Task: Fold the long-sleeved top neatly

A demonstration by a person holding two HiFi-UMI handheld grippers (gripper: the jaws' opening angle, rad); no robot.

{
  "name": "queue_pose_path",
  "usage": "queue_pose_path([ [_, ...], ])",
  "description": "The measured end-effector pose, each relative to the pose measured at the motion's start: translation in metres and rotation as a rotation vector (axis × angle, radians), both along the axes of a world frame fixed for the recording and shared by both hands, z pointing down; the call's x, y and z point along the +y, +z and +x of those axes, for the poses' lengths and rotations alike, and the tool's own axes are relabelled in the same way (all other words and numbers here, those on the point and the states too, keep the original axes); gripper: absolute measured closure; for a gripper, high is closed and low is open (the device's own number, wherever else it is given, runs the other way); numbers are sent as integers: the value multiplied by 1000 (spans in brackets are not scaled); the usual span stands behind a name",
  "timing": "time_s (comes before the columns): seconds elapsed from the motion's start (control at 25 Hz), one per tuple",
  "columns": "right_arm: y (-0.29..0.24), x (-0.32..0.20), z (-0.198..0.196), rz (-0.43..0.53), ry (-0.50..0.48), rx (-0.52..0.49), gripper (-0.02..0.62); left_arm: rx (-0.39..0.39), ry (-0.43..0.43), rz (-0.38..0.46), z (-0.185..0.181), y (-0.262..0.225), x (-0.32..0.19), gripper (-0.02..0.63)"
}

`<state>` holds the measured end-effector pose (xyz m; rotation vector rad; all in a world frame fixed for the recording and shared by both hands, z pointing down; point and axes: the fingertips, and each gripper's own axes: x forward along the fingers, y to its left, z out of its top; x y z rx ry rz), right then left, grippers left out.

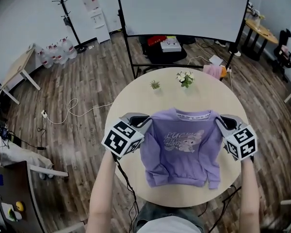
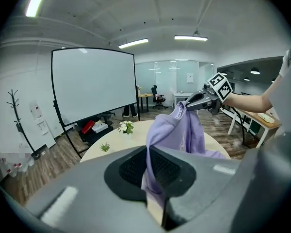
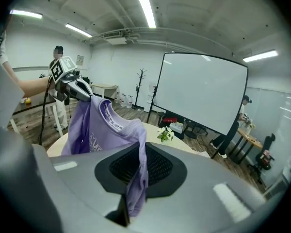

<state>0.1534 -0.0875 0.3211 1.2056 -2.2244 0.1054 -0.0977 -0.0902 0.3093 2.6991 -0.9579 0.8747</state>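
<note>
A lilac long-sleeved top [image 1: 182,147] with a cartoon print faces up over the round table [image 1: 136,93]. It is held by its two shoulders. My left gripper [image 1: 144,122] is shut on the left shoulder, and fabric runs between its jaws in the left gripper view [image 2: 155,176]. My right gripper [image 1: 222,123] is shut on the right shoulder, and cloth is pinched in the right gripper view [image 3: 135,178]. The collar hangs between the two grippers. The top's body [image 3: 87,130] drapes down toward the table, with one sleeve along its right side.
A small green plant [image 1: 155,85] and a pot of white flowers [image 1: 185,78] stand at the table's far side. A pink item [image 1: 213,72] sits at the far right edge. Behind the table stands a projection screen [image 1: 184,8]; cables lie on the wooden floor.
</note>
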Motion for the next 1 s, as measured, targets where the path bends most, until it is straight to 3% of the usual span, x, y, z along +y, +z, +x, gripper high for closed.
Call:
queue_pose_path([
  [1.0,181,-148,16,-266,192,0,537,-28,-80,-281,21,195,-174,581],
])
